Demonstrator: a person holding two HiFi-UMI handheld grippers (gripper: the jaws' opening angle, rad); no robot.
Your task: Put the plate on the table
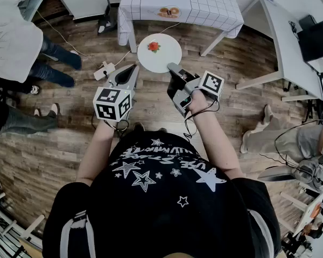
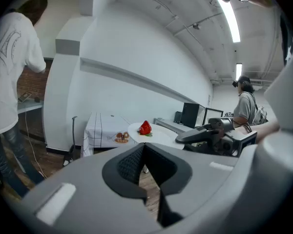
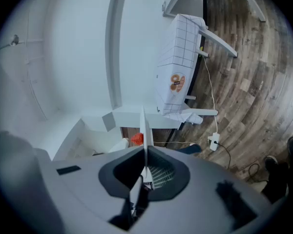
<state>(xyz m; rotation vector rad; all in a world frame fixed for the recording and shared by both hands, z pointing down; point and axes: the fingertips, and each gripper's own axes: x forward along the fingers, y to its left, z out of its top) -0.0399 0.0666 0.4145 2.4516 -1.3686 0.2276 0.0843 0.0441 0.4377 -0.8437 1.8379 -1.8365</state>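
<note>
A round white plate (image 1: pixel 159 52) with a red strawberry-like piece (image 1: pixel 154 46) on it hangs above the wooden floor, short of the table with the checked cloth (image 1: pixel 204 1). My right gripper (image 1: pixel 173 69) is shut on the plate's near rim. In the right gripper view the plate (image 3: pixel 143 128) runs edge-on between the jaws, the red piece (image 3: pixel 137 139) to its left. My left gripper (image 1: pixel 133 69) is beside the plate's left, shut and holding nothing. The left gripper view shows the plate (image 2: pixel 156 134), the red piece (image 2: pixel 145 127) and the right gripper (image 2: pixel 205 133) ahead.
A small dish of brown food (image 1: pixel 168 12) lies near the table's front edge. A power strip (image 1: pixel 104 69) and cable lie on the floor left of the plate. People stand at the left (image 1: pixel 16 42). A white desk (image 1: pixel 290 42) and a seated person (image 1: pixel 307 138) are at the right.
</note>
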